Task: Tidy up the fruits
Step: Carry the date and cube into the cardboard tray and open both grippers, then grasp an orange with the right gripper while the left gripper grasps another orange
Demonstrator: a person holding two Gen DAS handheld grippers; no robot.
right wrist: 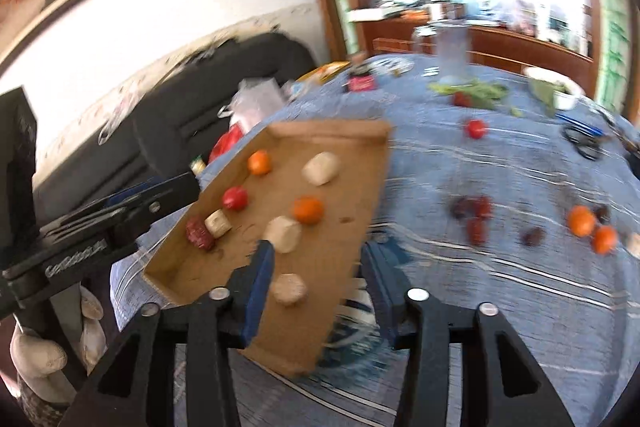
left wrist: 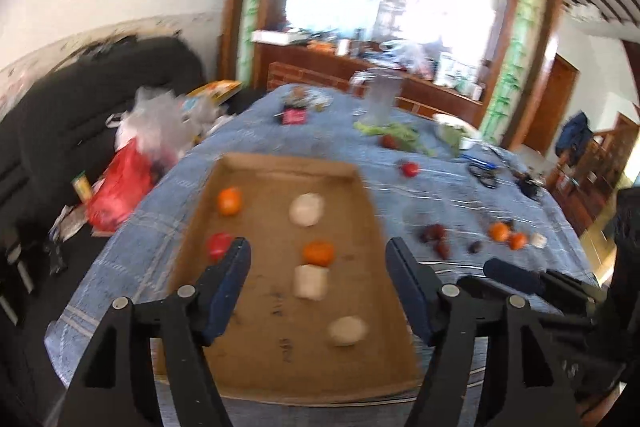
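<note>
A shallow cardboard tray [left wrist: 256, 163] lies on the blue checked tablecloth [left wrist: 460, 187]. It holds two oranges [left wrist: 318, 253], a red tomato [left wrist: 218, 245], several pale white pieces [left wrist: 307, 209] and a dark red date [right wrist: 199, 233]. My left gripper [left wrist: 318, 245] hangs open above the tray with nothing between its pads. Over the tray's right edge [right wrist: 376, 187] my right gripper [right wrist: 318, 247] is open too, a white piece [right wrist: 283, 233] just beside its left finger. Loose on the cloth to the right lie dark dates [right wrist: 472, 215], two oranges [right wrist: 582, 221] and a tomato [right wrist: 475, 128].
Green leaves [left wrist: 404, 133], a white bowl [left wrist: 456, 131], scissors [left wrist: 484, 175] and a clear jar [left wrist: 382, 99] stand at the table's far side. Left of the table are a red bag [left wrist: 120, 187] and a black sofa [left wrist: 80, 99].
</note>
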